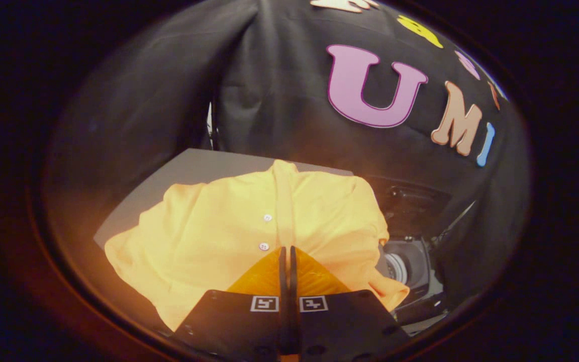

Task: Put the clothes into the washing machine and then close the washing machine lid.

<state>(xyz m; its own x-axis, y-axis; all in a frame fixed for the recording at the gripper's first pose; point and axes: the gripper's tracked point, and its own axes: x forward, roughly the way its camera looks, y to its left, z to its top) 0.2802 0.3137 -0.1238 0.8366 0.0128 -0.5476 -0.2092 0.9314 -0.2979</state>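
A yellow button-up shirt (209, 236) spreads out just ahead of my fingers, over a grey table top (194, 166). Its button placket runs straight down to my gripper (287, 250), whose fingers are shut, pinching the cloth at their tips. The fabric bunches and drapes around the fingers on both sides. To the right of the shirt, lower down, stands a small washing machine (410, 261). Its round opening (396, 267) faces me and is partly hidden by the shirt's edge.
The booth's black cloth wall (279, 90) hangs close behind the table. Dark equipment (410, 201) sits beyond the washing machine to the right. Bare table top shows behind the shirt.
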